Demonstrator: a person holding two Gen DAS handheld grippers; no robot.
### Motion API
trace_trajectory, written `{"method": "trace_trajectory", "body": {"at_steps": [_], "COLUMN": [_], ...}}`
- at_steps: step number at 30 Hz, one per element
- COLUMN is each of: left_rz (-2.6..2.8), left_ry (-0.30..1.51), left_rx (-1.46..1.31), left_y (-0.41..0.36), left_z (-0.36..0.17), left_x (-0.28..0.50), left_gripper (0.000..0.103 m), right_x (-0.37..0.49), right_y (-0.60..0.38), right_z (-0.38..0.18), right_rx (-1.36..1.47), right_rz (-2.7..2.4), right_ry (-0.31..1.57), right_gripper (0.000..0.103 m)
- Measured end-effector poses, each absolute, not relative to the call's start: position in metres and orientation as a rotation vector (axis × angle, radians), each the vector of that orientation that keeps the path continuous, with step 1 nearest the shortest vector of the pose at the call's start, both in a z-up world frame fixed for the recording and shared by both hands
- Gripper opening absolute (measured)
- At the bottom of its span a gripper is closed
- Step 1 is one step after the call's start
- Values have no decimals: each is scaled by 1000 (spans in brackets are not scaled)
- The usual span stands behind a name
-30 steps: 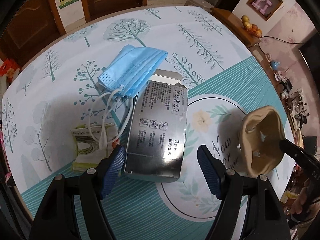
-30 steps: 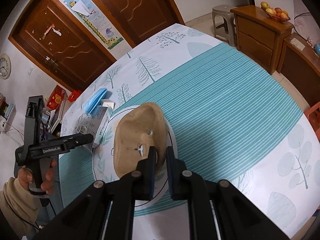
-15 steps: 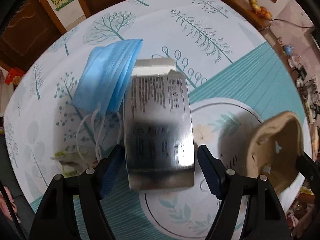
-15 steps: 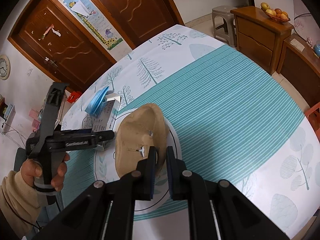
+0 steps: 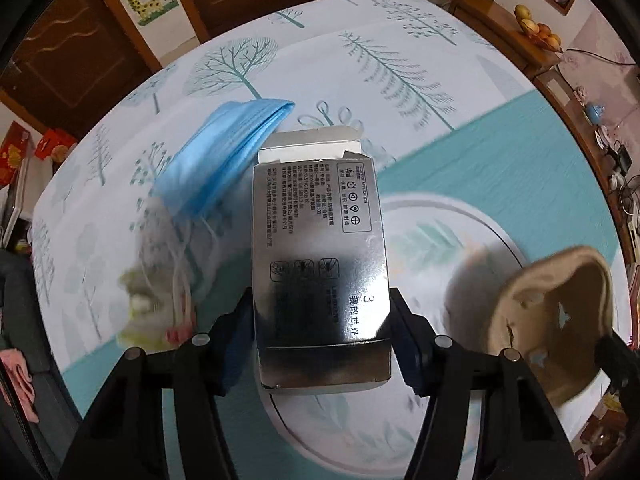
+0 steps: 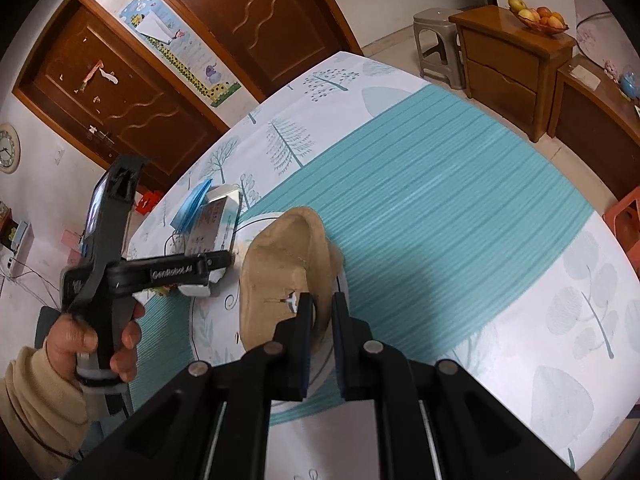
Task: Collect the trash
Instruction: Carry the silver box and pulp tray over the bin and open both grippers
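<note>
A silver printed box (image 5: 320, 248) lies on the tree-patterned tablecloth (image 5: 400, 80). My left gripper (image 5: 322, 332) straddles its near end, jaws closing, both pads against the box's long sides. Seen from the right wrist, the left gripper (image 6: 216, 266) sits over the box (image 6: 216, 220). A blue face mask (image 5: 224, 160) leans on the box's left side, its white loops trailing toward a blurred yellow-green wrapper (image 5: 144, 312). My right gripper (image 6: 320, 312) is shut on the rim of a tan bag (image 6: 280, 256), which it holds with the mouth open, right of the box (image 5: 552, 320).
A person's hand (image 6: 80, 332) in a beige sleeve holds the left gripper. The table's edge curves around the far side, with brown doors (image 6: 248, 12) behind. A wooden cabinet (image 6: 512, 60) with a fruit bowl and a grey stool (image 6: 436, 36) stand on the right.
My left gripper has moved forward along the box, and its jaws have narrowed onto the box's sides. The right gripper and the bag have stayed put.
</note>
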State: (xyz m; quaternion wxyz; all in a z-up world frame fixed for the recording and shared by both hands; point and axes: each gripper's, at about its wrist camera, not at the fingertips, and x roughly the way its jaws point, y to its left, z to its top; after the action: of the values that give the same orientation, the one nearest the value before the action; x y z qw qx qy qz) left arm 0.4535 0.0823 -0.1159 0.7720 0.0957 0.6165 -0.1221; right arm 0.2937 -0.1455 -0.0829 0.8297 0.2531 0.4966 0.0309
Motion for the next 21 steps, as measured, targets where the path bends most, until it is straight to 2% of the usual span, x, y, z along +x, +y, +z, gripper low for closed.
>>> {"method": "trace_trajectory", "body": {"at_steps": [12, 21], "left_rz": [-312, -256], "left_ry": [1320, 1325], "left_rx": [132, 56], "left_y": [47, 5], "left_z": [-62, -51], "left_x": [289, 166], "left_gripper": [60, 60], "right_x": [213, 125], "right_y": [-173, -205], "right_z": [-66, -47], "right_rx": [498, 395], "right_rz": [173, 297], "right_ry": [1073, 1063], "right_gripper": [7, 7]}}
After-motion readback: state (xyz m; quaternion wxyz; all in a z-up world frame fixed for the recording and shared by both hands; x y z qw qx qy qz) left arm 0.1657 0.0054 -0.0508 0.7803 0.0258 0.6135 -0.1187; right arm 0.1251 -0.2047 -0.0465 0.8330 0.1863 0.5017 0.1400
